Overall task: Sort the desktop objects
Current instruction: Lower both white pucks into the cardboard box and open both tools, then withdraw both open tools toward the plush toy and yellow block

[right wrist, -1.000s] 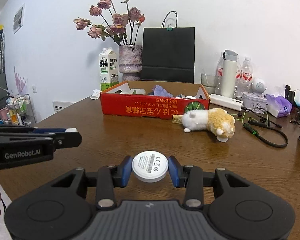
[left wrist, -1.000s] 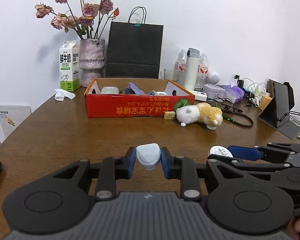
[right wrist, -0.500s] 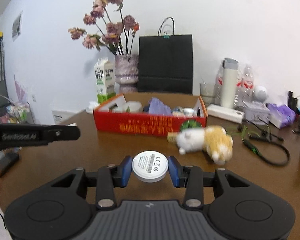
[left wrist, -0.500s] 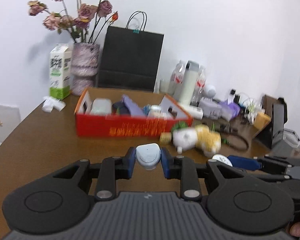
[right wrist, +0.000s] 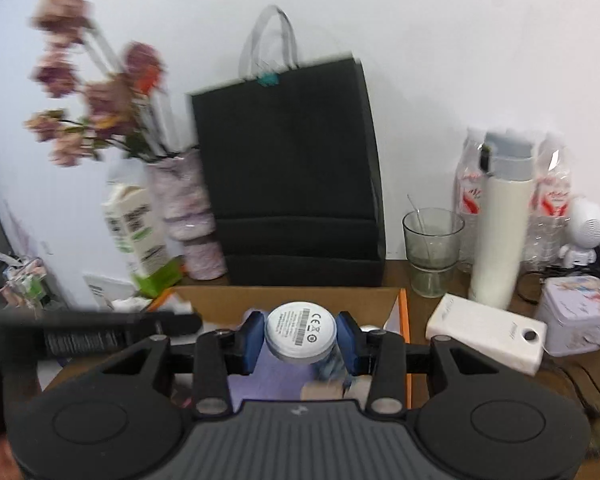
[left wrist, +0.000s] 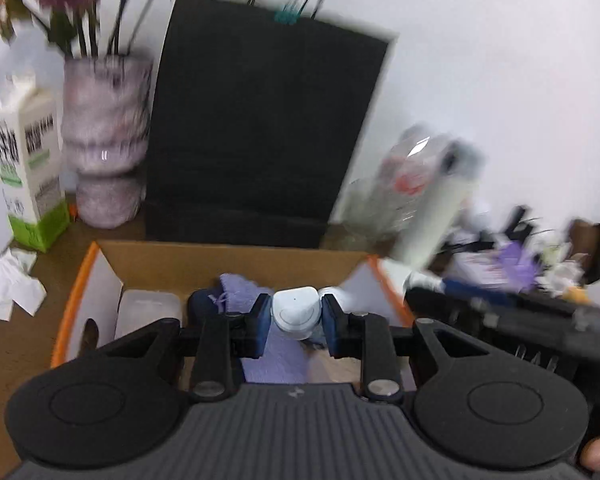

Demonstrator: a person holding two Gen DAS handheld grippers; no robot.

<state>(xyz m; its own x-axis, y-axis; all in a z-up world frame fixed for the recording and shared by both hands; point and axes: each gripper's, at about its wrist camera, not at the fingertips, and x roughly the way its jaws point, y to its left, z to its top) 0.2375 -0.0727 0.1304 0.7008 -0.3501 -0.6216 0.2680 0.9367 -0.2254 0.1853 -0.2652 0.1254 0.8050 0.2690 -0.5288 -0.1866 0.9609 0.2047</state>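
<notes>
My left gripper (left wrist: 295,314) is shut on a small pale blue rounded case (left wrist: 296,312) and hangs over the open orange-edged cardboard box (left wrist: 236,260). Inside the box lie a purple cloth (left wrist: 240,286), a dark item and a translucent white container (left wrist: 148,312). My right gripper (right wrist: 301,336) is shut on a round white disc with a printed label (right wrist: 301,330), also above the same box (right wrist: 292,298), near its right wall. The right gripper shows as a dark blurred arm (left wrist: 512,312) at the right of the left wrist view.
Behind the box stand a black paper bag (right wrist: 292,176), a flower vase (left wrist: 104,136) and a milk carton (left wrist: 28,172). To the right are a glass (right wrist: 432,248), a white flask (right wrist: 500,224), water bottles, a white power bank (right wrist: 488,332) and a tin (right wrist: 576,312). Crumpled tissue (left wrist: 12,284) lies left.
Both grippers have swept forward and a little up across the table, from well short of the box to above it, each still holding its item. The view is now blurred.
</notes>
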